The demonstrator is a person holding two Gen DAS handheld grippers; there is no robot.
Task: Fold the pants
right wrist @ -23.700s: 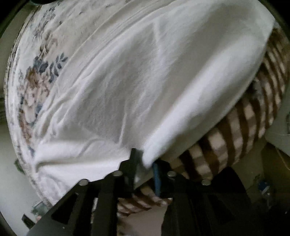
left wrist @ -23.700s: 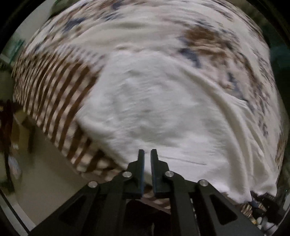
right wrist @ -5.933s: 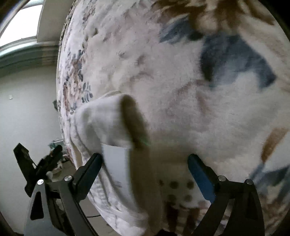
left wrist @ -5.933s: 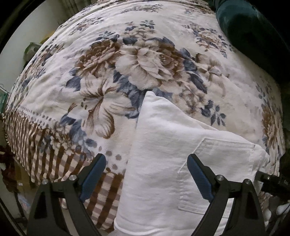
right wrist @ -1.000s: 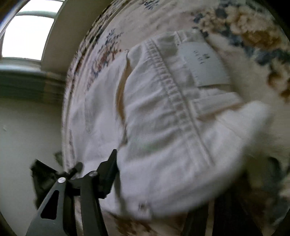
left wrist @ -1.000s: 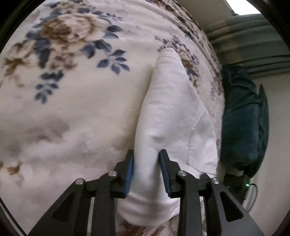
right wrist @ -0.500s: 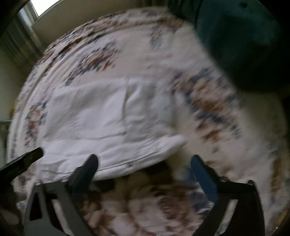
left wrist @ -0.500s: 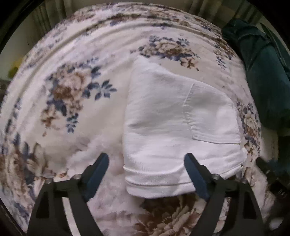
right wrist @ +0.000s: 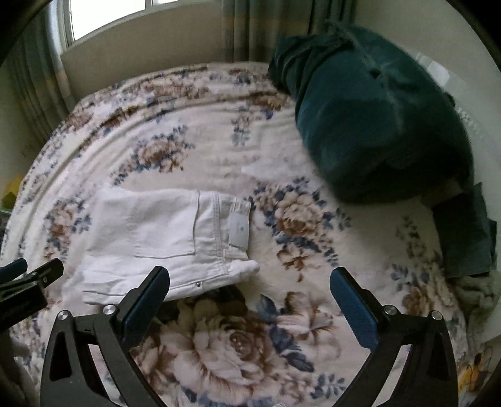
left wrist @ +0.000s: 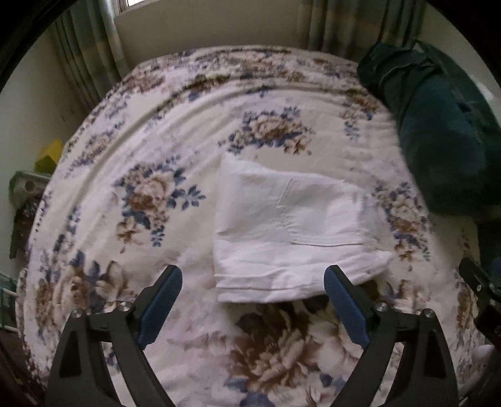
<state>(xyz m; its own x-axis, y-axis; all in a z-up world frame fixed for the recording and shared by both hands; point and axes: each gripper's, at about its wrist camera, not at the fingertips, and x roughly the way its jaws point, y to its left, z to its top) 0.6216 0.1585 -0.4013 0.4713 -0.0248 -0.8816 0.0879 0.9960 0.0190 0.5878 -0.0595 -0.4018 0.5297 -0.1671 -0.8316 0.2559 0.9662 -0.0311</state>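
Pants [left wrist: 281, 231] now released, floral blanket [left wrist: 150, 131], curtains [left wrist: 341, 25]

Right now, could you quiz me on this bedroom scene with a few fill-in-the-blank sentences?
1. The folded white denim pants lie on a ____-patterned fleece blanket.
2. Both the left tongs and the right tongs are ____.
3. The bulky bundle near the curtains is dark ____.

Missing words: floral; open; green

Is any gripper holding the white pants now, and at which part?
Nothing is held. Left gripper and right gripper are open; the pants lie folded.
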